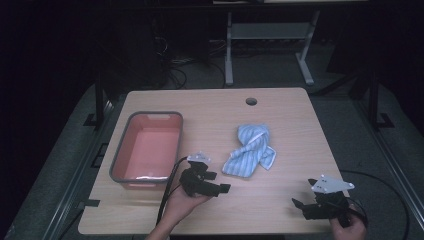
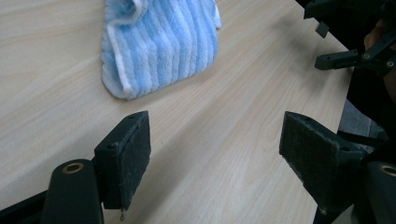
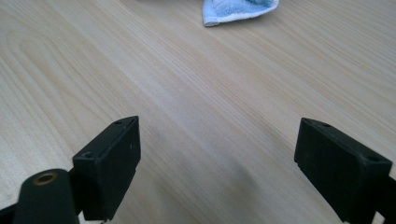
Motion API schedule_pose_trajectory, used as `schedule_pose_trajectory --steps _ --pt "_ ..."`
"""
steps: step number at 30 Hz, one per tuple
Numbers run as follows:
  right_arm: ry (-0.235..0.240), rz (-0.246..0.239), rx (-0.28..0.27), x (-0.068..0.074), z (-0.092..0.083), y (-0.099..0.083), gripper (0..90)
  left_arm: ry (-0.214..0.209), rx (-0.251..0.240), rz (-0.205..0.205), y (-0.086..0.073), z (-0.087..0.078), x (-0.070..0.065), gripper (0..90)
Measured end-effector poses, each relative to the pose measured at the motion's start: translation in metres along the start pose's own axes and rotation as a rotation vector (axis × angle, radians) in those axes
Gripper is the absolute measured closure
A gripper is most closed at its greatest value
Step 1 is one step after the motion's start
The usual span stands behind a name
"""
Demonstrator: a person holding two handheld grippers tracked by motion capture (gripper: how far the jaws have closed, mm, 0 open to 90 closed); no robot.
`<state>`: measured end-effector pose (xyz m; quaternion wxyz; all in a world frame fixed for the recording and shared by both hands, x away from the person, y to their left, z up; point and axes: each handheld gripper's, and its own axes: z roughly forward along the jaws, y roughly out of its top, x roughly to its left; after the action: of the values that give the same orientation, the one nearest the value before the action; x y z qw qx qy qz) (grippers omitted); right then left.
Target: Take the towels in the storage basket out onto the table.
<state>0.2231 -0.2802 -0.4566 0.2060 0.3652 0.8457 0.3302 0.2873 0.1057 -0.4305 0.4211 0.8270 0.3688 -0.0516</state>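
Table (image 1: pixel 280 200) holds one towel (image 1: pixel 250 151), one basin (image 1: pixel 147 149), two spread claws

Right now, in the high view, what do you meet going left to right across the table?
Pink tub with grey rim → left hand-held gripper, jaws apart → blue striped towel → right hand-held gripper, jaws apart, near the table's right front corner.

The left gripper (image 1: pixel 220 182) points toward three o'clock and the right gripper (image 1: pixel 300 205) toward nine, both with jaws spread wide.
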Motion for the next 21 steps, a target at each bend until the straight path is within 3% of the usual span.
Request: schedule_pose_trajectory --steps 21 --pt "0.004 -0.003 0.008 0.003 0.001 -0.001 13.9 0.012 -0.005 0.002 -0.029 -0.009 -0.004 24.6"
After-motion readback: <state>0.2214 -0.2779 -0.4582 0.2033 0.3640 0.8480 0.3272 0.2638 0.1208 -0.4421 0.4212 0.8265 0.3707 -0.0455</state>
